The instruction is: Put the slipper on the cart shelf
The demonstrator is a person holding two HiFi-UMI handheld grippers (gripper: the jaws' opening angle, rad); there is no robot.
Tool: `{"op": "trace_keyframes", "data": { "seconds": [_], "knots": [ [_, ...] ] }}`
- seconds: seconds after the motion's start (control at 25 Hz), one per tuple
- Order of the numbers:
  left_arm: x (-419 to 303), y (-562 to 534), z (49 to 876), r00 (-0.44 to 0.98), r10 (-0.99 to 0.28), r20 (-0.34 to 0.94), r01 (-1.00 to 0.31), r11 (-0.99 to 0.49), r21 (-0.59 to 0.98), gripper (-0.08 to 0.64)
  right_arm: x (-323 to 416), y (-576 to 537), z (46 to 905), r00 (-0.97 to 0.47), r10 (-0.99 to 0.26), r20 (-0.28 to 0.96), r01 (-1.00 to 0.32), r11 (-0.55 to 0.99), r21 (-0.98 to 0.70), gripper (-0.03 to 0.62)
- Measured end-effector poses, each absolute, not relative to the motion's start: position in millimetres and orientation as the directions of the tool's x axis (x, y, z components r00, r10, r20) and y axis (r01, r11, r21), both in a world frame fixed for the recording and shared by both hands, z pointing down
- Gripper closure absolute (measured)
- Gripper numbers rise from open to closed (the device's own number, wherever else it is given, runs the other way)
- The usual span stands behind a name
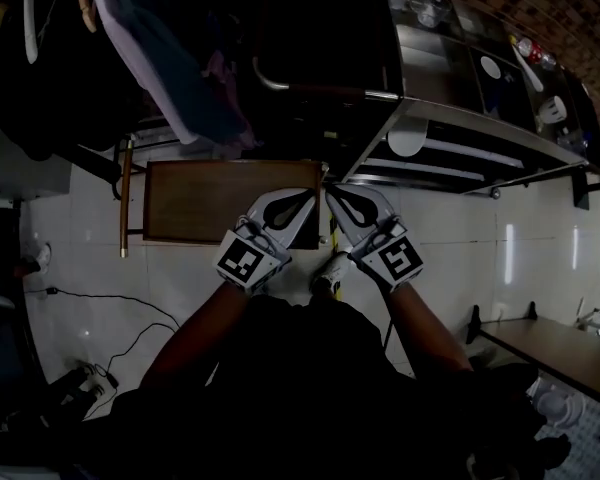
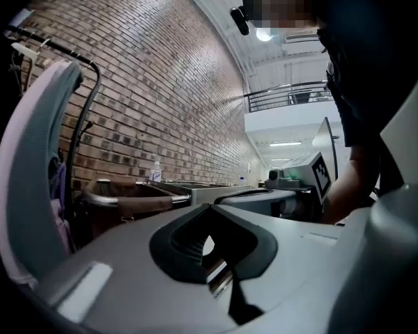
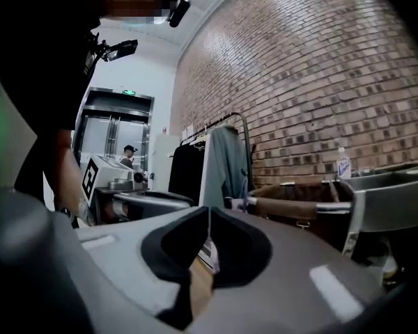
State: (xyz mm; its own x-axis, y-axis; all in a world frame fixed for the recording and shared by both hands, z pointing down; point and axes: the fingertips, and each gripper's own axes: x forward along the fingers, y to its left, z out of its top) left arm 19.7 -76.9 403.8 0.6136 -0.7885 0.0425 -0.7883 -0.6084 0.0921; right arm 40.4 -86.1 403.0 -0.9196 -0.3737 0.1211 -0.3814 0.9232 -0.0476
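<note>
No slipper shows clearly in any view. Between my arms near the floor is a small white shape (image 1: pixel 330 268); I cannot tell what it is. My left gripper (image 1: pixel 310 194) and right gripper (image 1: pixel 333 195) are held side by side, tips almost touching, over the near edge of a brown wooden table (image 1: pixel 200 203). In the left gripper view the left gripper (image 2: pixel 209 209) has its jaws together with nothing between them. The right gripper (image 3: pixel 209 213) is likewise shut on nothing. The steel cart (image 1: pixel 460 133) with its shelves stands ahead to the right.
A clothes rack with hanging garments (image 1: pixel 170 58) stands ahead on the left. A padded cart handle (image 3: pixel 299 207) runs along the brick wall (image 3: pixel 320 82). Cables and a power strip (image 1: pixel 95 373) lie on the white tiled floor. Another table corner (image 1: pixel 560 353) is at the lower right.
</note>
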Motion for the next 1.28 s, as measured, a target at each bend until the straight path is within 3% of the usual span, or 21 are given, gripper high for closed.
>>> {"op": "trace_keyframes", "data": {
  "seconds": [0.4, 0.72, 1.28],
  "knots": [
    [-111, 9, 403, 0.597, -0.802, 0.031, -0.801, -0.594, 0.076, 0.558, -86, 7, 387, -0.936, -0.334, 0.115, -0.343, 0.936, -0.074, 0.591],
    [-167, 53, 399, 0.621, -0.782, 0.045, -0.783, -0.617, 0.077, 0.558, -143, 55, 369, -0.935, -0.342, 0.092, -0.35, 0.93, -0.107, 0.591],
    [-139, 67, 372, 0.61, -0.793, 0.013, -0.79, -0.606, 0.095, 0.558, -112, 64, 348, -0.939, -0.329, 0.099, -0.336, 0.94, -0.057, 0.591]
  ]
}}
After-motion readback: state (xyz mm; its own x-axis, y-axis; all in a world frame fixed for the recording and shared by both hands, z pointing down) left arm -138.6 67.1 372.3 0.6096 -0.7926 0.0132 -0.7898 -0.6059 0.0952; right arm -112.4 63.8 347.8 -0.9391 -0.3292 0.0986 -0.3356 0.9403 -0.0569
